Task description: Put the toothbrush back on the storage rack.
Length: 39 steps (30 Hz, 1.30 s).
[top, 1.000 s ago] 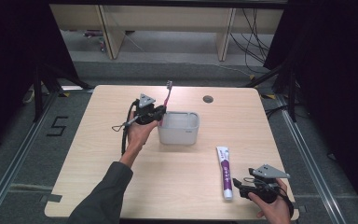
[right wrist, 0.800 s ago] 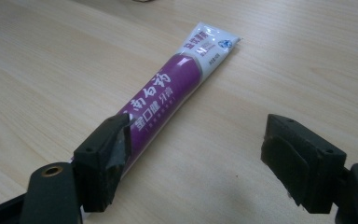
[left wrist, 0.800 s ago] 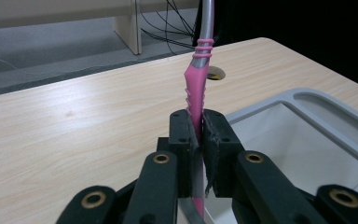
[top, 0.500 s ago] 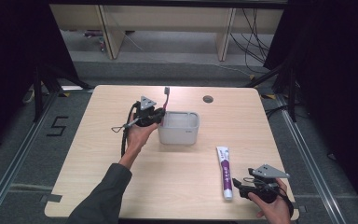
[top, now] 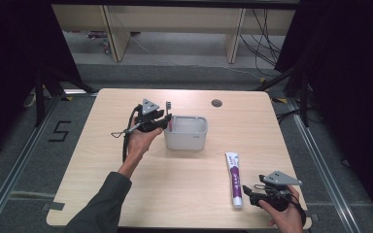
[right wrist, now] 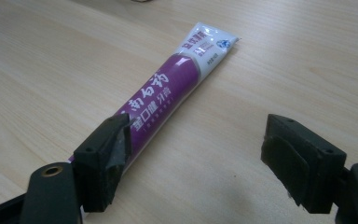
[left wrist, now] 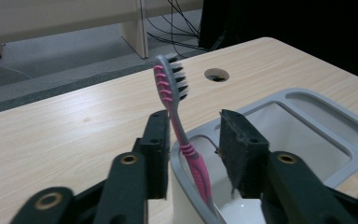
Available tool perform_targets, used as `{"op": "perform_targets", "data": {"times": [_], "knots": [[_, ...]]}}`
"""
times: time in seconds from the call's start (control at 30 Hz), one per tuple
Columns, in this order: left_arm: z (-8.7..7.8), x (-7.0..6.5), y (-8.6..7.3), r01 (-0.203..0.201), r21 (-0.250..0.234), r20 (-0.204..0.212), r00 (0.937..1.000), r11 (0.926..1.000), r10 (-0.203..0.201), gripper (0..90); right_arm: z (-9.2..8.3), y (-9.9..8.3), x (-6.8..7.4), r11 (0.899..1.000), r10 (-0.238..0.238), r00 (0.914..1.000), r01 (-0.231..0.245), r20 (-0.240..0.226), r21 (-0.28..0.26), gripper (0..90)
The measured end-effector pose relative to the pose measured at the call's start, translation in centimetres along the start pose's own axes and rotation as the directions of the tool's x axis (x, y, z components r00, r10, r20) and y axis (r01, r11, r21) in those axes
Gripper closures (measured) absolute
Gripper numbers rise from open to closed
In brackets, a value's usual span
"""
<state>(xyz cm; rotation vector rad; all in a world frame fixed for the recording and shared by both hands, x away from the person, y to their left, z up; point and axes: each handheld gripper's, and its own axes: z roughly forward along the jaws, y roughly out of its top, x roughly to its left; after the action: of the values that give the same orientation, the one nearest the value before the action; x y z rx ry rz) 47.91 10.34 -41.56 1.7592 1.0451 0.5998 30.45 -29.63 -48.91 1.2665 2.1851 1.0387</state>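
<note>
Toothbrush point(left wrist: 177, 116) is leaning on the grey holder's point(top: 187, 141) rim between the left hand-held gripper's point(left wrist: 193, 135) parted jaws; nudging could tip it out. Right hand-held gripper point(right wrist: 200, 154) is gaping beside the toothpaste point(right wrist: 168, 88).

Left gripper point(top: 164, 121) at grey bin point(top: 186, 139); toothpaste tube point(top: 234, 178) beside right gripper point(top: 250, 193).
</note>
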Motion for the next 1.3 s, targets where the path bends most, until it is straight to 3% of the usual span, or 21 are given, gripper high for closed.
{"op": "perform_targets", "data": {"times": [0.2,0.5,0.9,1.1,1.3], "knots": [[-0.9,-0.2,0.2,0.007,0.020,0.012,0.9999,0.9998,-0.008,48.5,0.0,0.0,0.0,1.000,0.001,1.0000,-0.001,0.005,-0.008,24.9],[-2.0,-0.1,-0.3,0.044,0.042,0.064,0.9968,0.9981,-0.047,43.6,-0.1,0.0,0.1,1.000,0.006,1.0000,-0.006,0.003,-0.001,25.0],[-3.4,0.5,-1.5,0.047,0.062,0.056,0.9971,0.9970,-0.050,34.8,-0.1,0.0,0.1,1.000,0.002,1.0000,-0.002,0.008,-0.006,25.0],[-4.8,0.8,-2.1,0.061,0.047,0.065,0.9958,0.9970,-0.064,32.9,0.0,0.0,0.1,1.000,0.001,1.0000,-0.001,0.009,-0.005,25.1],[-5.7,1.1,-2.9,0.044,0.065,0.076,0.9959,0.9969,-0.049,31.2,0.0,0.0,0.1,1.000,-0.003,0.9999,0.003,0.016,-0.004,25.2]]}}
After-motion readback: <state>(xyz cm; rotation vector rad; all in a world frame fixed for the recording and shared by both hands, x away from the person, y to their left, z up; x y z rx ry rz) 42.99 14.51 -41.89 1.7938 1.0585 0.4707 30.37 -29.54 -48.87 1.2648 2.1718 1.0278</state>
